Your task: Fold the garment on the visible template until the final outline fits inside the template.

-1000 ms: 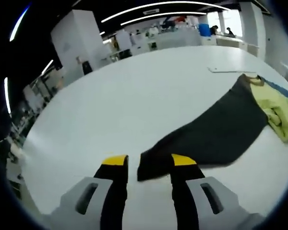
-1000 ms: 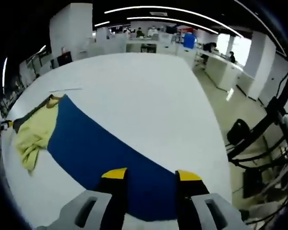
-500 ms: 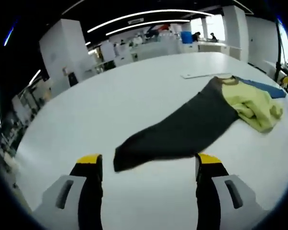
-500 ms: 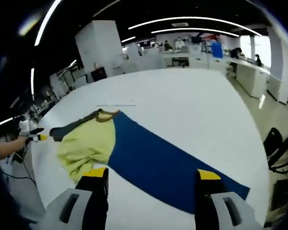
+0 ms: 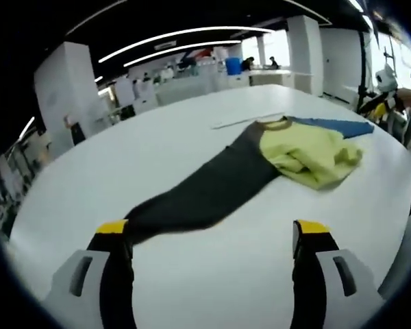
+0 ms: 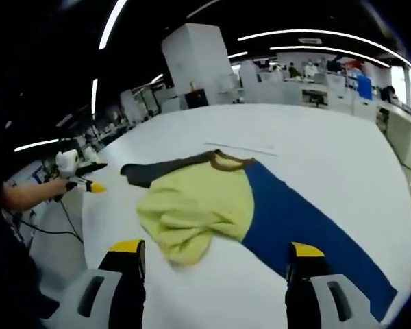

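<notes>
Left gripper: we have the left gripper (image 5: 212, 236) above the white table (image 5: 192, 288), its jaws spread wide with nothing between them, yellow tips up.
Right gripper: over on our other hand, the right gripper (image 6: 216, 257) is just as wide apart and carries nothing; bare table shows between its jaws.
Garment: there it is, the garment (image 5: 260, 161) lying on the table in front of us, sleeves stretched out to either side.
Yellow body: in the left gripper view the yellow body (image 5: 315, 151) sits bunched and rumpled in the middle; in the right gripper view it is the same crumpled heap (image 6: 192, 209), not flat.
Dark sleeve: the dark grey sleeve (image 5: 198, 192) runs from the collar down toward our left gripper, its end lying just beside the left jaw's tip; whether it touches the jaw we cannot tell.
Blue sleeve: the blue sleeve (image 6: 308, 226) stretches flat along the table and passes close by the right gripper's right-hand jaw.
Collar: a brownish collar (image 6: 229, 161) sits at the top of the yellow part, between the two sleeves.
Template: a thin pale line (image 6: 236, 147) lies on the table just beyond the collar; we cannot make out more of a template than that.
Other gripper seen: in the right gripper view a hand (image 6: 51, 188) holds a yellow-tipped gripper off the table's left edge.
Room: a big open hall with white pillars (image 6: 198, 62) and long ceiling lights behind the table.
</notes>
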`<state>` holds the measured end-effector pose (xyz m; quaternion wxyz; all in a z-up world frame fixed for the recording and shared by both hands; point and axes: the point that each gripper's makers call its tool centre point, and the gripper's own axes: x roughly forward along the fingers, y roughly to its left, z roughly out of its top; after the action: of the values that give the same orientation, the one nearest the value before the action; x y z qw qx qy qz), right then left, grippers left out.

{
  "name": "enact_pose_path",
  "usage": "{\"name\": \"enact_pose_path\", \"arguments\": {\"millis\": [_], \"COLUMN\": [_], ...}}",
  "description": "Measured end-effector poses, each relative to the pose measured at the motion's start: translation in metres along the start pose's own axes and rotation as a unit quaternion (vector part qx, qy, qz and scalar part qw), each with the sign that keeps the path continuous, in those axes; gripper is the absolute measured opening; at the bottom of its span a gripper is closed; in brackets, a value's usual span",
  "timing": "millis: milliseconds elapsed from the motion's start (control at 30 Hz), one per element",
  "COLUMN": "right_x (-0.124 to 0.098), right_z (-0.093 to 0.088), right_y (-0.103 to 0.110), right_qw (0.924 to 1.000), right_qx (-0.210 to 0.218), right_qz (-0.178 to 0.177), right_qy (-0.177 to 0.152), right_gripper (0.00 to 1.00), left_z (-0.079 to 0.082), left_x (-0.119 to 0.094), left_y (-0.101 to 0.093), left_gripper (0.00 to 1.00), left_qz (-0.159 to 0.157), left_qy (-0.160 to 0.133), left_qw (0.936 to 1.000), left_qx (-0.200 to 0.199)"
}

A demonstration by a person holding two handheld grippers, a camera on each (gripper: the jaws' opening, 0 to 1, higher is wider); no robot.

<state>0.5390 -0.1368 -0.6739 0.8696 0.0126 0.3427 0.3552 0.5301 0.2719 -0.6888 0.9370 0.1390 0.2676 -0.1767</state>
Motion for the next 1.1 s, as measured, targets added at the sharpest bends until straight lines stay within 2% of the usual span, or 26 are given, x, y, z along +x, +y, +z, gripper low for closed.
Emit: {"name": "enact_pose_path", "arguments": {"millis": [133, 300, 567, 667, 767, 867, 933, 1000, 1100], "right_x": [0.012, 0.027, 0.053, 0.063, 0.074, 0.086, 0.094, 0.103, 0.115], "right_z": [0.001, 0.004, -0.004, -0.007, -0.011, -0.015, -0.016, -0.017, -0.026], "right_y": [0.027, 0.053, 0.081, 0.096, 0.105, 0.115, 0.119, 0.118, 0.118], "right_qw": [0.9994, 0.9977, 0.9938, 0.9919, 0.9903, 0.9901, 0.99, 0.9923, 0.9912], "right_qx": [-0.013, -0.03, -0.065, -0.075, -0.097, -0.1, -0.101, -0.091, -0.11], "right_qz": [0.032, 0.061, 0.088, 0.099, 0.098, 0.096, 0.096, 0.082, 0.07], "right_qy": [0.004, 0.003, 0.02, 0.024, 0.021, 0.021, 0.019, 0.016, 0.026], "right_gripper": [0.82, 0.79, 0.73, 0.68, 0.56, 0.46, 0.41, 0.36, 0.29], "left_z": [0.01, 0.018, 0.021, 0.02, 0.017, 0.013, 0.011, 0.007, 0.008], "left_x": [-0.007, -0.015, -0.026, -0.029, -0.028, -0.027, -0.028, -0.026, -0.027], "left_y": [-0.022, -0.04, -0.067, -0.077, -0.088, -0.098, -0.103, -0.103, -0.108], "left_gripper": [0.97, 0.98, 0.99, 0.99, 0.98, 0.97, 0.96, 0.96, 0.95], "left_qz": [-0.023, -0.042, -0.067, -0.081, -0.087, -0.087, -0.091, -0.092, -0.095], "left_qy": [-0.014, -0.028, -0.035, -0.034, -0.032, -0.03, -0.028, -0.027, -0.027], "left_qw": [0.9996, 0.9987, 0.9968, 0.9958, 0.9952, 0.995, 0.9946, 0.9945, 0.9946], "left_qx": [0.011, 0.011, 0.027, 0.026, 0.031, 0.039, 0.041, 0.04, 0.033]}}
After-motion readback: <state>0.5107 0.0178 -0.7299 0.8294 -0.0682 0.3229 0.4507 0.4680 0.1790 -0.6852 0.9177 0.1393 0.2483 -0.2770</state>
